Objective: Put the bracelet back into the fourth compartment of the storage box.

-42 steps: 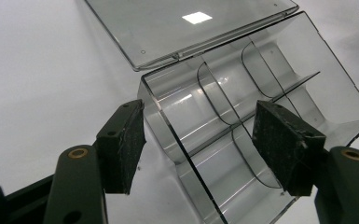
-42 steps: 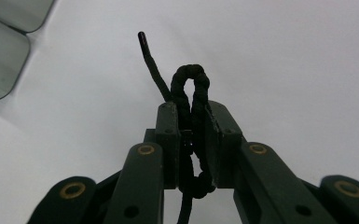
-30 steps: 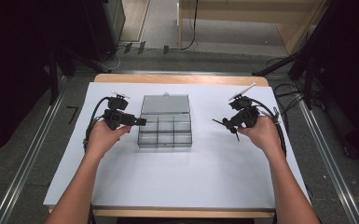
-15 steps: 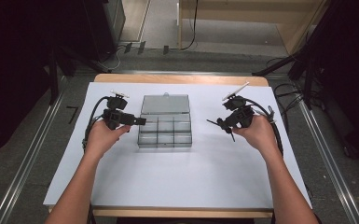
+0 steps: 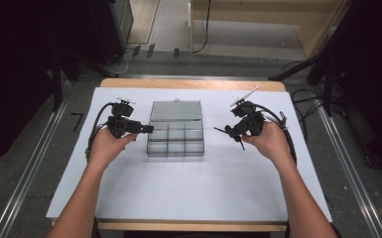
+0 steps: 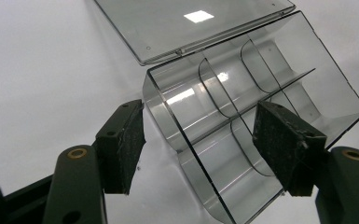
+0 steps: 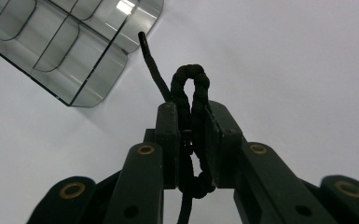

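Clear compartment box (image 5: 175,135) mid-table, lid (image 5: 176,110) flat open behind. Left gripper (image 5: 147,129) at its left wall, jaws wide astride corner, likely steadying. Right gripper (image 5: 226,131) clamped on looped black cord (image 7: 190,100), hovering just right of box, probably bound for compartment.

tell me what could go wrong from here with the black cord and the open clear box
1. The right gripper pinches a looped black cord with a loose end sticking out; that end could catch the box wall instead of dropping into a compartment.
2. The clear box is light and the left gripper stands open around its corner, not clamping it, so a nudge might slide it on the white table.
3. The open lid may get knocked.
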The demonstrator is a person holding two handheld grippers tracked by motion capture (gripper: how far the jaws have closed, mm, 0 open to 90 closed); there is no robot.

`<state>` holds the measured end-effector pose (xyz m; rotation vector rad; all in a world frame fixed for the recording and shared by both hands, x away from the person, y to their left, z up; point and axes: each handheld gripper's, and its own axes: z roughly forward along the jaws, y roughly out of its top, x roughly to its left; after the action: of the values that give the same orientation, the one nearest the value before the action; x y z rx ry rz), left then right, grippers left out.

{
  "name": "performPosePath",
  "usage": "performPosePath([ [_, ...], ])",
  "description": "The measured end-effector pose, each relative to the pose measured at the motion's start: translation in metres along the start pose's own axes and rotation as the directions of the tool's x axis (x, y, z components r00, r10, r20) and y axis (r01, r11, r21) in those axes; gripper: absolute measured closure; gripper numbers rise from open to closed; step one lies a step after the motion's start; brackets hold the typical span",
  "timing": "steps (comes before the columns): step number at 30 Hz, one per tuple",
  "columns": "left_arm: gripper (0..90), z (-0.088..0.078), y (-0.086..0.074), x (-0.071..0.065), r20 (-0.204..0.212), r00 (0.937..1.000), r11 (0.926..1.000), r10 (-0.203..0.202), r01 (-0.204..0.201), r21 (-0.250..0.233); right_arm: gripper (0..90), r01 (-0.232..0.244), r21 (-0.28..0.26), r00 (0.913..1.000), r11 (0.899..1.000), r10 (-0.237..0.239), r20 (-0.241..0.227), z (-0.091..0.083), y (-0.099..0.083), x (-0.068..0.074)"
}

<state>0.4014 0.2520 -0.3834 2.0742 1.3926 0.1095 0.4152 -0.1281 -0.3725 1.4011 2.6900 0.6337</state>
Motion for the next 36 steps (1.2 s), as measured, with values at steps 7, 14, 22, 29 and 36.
performPosePath([
  [7, 35.2, -0.002, -0.001, 0.002, -0.006, 1.0000, 1.0000, -0.004, 0.004, -0.004, 78.2, 0.015, 0.006, 0.9998, 1.000, -0.015, -0.016, 0.004, 0.003, 0.007],
  [14, 35.1, -0.004, -0.003, 0.003, -0.008, 1.0000, 1.0000, -0.005, 0.005, -0.007, 78.2, 0.034, 0.004, 0.9992, 0.999, -0.033, -0.022, 0.006, 0.007, 0.016],
  [22, 35.2, -0.005, -0.004, 0.005, -0.008, 0.9999, 0.9999, -0.013, 0.013, -0.010, 78.3, 0.056, 0.003, 0.9977, 0.998, -0.056, -0.038, 0.007, 0.010, 0.023],
  [29, 35.2, -0.004, -0.004, 0.005, -0.011, 0.9998, 0.9998, -0.017, 0.017, -0.010, 78.3, 0.071, -0.003, 0.9967, 0.997, -0.071, -0.041, 0.009, 0.014, 0.031],
  [36, 35.2, -0.005, -0.003, 0.006, -0.013, 0.9998, 0.9998, -0.016, 0.016, -0.011, 78.3, 0.082, -0.004, 0.9958, 0.997, -0.082, -0.041, 0.010, 0.017, 0.038],
])
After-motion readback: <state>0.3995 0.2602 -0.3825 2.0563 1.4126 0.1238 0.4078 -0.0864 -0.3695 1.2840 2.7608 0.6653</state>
